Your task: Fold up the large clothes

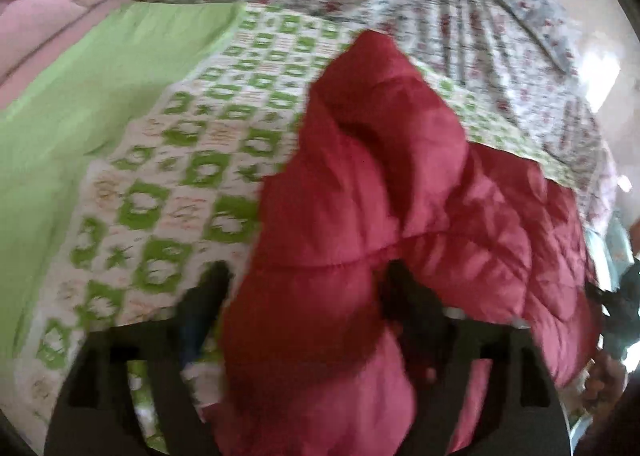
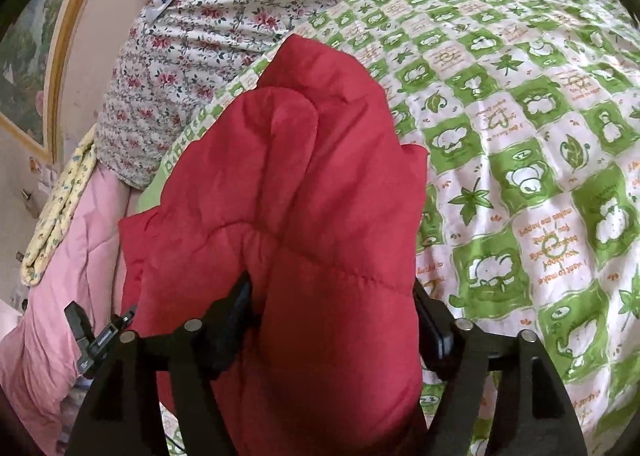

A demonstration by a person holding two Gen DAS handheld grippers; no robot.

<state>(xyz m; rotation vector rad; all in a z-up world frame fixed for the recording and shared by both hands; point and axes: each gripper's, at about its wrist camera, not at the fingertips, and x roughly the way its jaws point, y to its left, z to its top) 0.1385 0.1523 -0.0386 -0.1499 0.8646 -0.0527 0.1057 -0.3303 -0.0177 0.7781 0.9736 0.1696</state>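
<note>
A red quilted puffer jacket is lifted over the green-and-white checked bedspread. In the blurred left wrist view my left gripper has its fingers on either side of a thick bunch of the jacket and is shut on it. In the right wrist view the same jacket rises in a puffy fold between my right gripper's two black fingers, which clamp it. The rest of the jacket hangs down out of sight.
The bedspread covers the bed. A floral quilt lies bunched at the far end, and pink bedding lies at the left. A framed picture hangs on the wall. The other gripper's black parts show at lower left.
</note>
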